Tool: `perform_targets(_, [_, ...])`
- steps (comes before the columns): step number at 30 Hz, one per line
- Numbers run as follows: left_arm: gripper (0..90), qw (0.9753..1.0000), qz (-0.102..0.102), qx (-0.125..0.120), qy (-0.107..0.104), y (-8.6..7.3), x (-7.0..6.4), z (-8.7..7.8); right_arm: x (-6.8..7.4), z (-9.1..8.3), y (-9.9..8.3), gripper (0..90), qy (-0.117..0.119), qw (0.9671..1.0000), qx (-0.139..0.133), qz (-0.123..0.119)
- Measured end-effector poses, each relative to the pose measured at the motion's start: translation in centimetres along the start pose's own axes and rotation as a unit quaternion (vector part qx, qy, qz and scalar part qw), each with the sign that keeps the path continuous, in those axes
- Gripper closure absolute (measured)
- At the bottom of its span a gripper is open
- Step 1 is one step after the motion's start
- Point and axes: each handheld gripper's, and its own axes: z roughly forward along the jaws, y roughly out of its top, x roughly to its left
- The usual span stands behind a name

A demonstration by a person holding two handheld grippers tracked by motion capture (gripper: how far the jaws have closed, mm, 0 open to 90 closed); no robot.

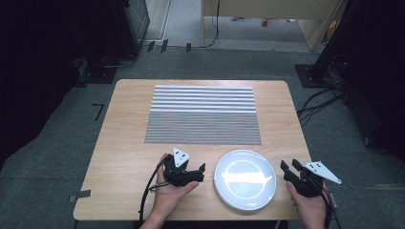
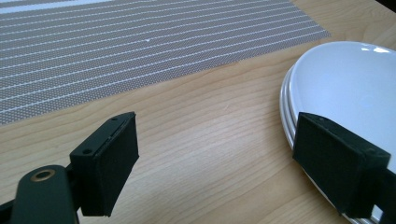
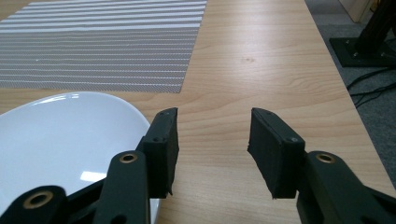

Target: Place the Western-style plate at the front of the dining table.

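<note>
White plate point(image 1: 245, 179) sits near the front edge of the wooden surface point(image 1: 124, 143). Left tongs point(image 1: 193, 170) just left of plate, spread, one jaw possibly over its rim. Right tongs point(image 1: 290, 166) just right of plate, spread, holding nothing. Striped mat point(image 1: 203, 114) behind plate. Grey carpet, cables beyond.

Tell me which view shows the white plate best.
High view: the whole white plate sits round and unobstructed on the table near the front edge, between the left tool and right tool. The left gripper view shows its rim and part of the surface, with a stacked-looking edge; the right gripper view shows part of it, cropped at the frame's left.
</note>
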Motion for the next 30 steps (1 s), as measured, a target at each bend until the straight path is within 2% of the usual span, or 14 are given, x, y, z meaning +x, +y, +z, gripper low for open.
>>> perform_targets(6, [15.2,0.9999,0.003,0.012,-0.007,-0.1,-0.7,0.5,0.3,0.1,-0.2,55.3,0.020,0.9997,-0.007,0.009])
perform_targets(9, [15.6,0.9998,0.004,0.015,-0.013,-0.2,-1.1,0.7,0.4,0.1,-0.3,58.0,0.028,0.9995,-0.001,0.017])
perform_targets(11, [16.2,0.9997,0.002,0.019,-0.017,-0.2,-1.4,0.9,0.4,0.1,-0.2,58.9,0.035,0.9988,0.018,0.030])
perform_targets(13, [18.6,0.9997,0.002,0.019,-0.016,-0.1,-1.6,0.9,0.4,0.1,-0.2,59.0,0.034,0.9988,0.019,0.031])
perform_targets(14, [22.3,0.9997,0.002,0.019,-0.016,-0.1,-1.7,0.9,0.3,0.1,-0.2,60.8,0.039,0.9982,0.022,0.039])
perform_targets(15, [23.1,0.9995,0.004,0.018,-0.024,-0.1,-2.0,1.0,0.2,0.0,-0.2,61.5,0.042,0.9978,0.024,0.045])
perform_targets(19, [25.5,0.9993,0.006,0.023,-0.030,-0.3,-2.4,1.2,0.1,0.1,-0.2,63.2,0.058,0.9963,0.030,0.055])
perform_targets(20, [29.6,0.9992,0.008,0.025,-0.031,-0.4,-2.5,1.2,0.2,0.2,-0.2,64.2,0.069,0.9951,0.037,0.061])
perform_targets(25, [36.7,0.9986,0.016,0.028,-0.042,-0.5,-2.9,1.3,0.4,0.1,-0.2,65.5,0.081,0.9936,0.044,0.064])
perform_targets(27, [43.0,0.9978,0.014,0.032,-0.057,-0.5,-2.9,1.4,0.2,0.2,-0.2,68.1,0.091,0.9911,0.055,0.081])
perform_targets(28, [46.7,0.9978,0.014,0.032,-0.057,-0.5,-2.9,1.4,0.1,0.3,-0.2,69.2,0.094,0.9897,0.061,0.089])
perform_targets(29, [49.6,0.9969,0.013,0.035,-0.070,-0.5,-3.0,1.4,0.0,0.3,-0.2,70.3,0.098,0.9888,0.064,0.093])
perform_targets(30, [52.1,0.9969,0.013,0.035,-0.070,-0.5,-3.0,1.4,0.0,0.3,-0.2,70.3,0.098,0.9888,0.064,0.093])
